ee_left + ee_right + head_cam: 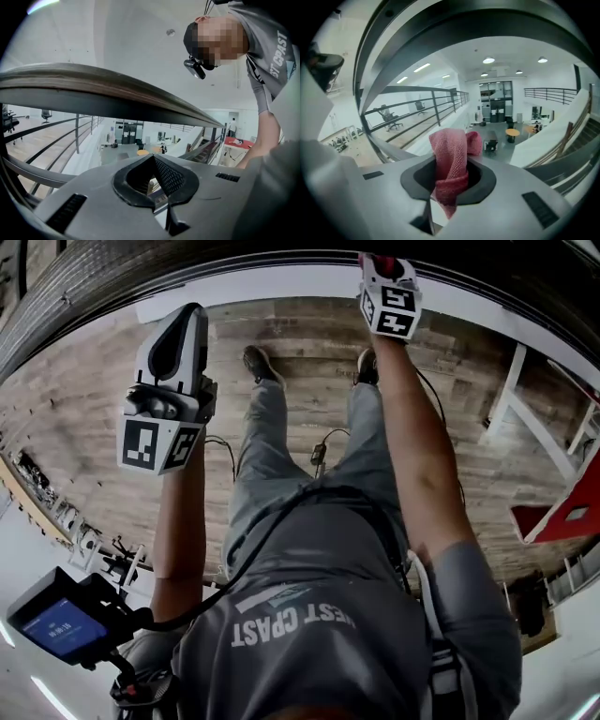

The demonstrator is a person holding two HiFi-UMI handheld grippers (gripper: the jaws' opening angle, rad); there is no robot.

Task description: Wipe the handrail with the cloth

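Head view crops right gripper (388, 273) tip at far edge. Right claw clamped on red cloth (451, 164); left gripper (157, 185) claw together. Handrail (108, 93) runs left-right, far side.

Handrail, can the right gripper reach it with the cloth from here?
Probably yes: the right gripper, shut on the red cloth, is close beside the handrail, and nothing shows between them.

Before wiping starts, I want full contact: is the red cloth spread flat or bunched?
Bunched. The cloth is a twisted wad pinched in the right claw, its top folded over, not spread.
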